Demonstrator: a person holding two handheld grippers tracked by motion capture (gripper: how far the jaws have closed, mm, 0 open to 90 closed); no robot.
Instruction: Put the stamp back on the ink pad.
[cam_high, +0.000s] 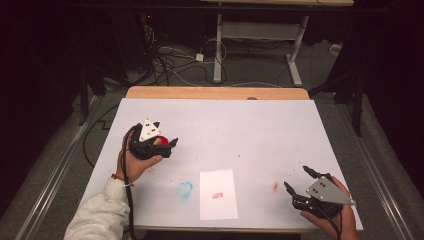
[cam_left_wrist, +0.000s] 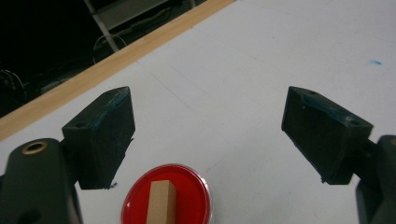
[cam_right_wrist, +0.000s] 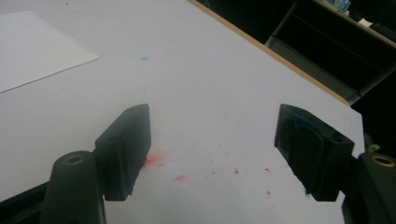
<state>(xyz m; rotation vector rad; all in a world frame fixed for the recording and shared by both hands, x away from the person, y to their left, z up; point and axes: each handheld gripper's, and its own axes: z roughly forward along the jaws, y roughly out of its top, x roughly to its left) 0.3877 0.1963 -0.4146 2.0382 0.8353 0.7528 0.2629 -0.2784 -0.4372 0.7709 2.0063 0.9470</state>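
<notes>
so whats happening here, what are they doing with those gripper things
A person sits at a white-covered table holding a two-jaw gripper in each hand. The left gripper is open and hovers over a round red ink pad with a small wooden stamp block standing on it, not yet gripped. The right gripper is open too and holds nothing, near the table's right front corner by a red smear. A sheet of paper with a red mark lies between them, beside a blue smudge.

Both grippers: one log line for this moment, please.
left gripper: open, over red dish with wood block | right gripper: open, near red smear | paper: flat, untouched
</notes>
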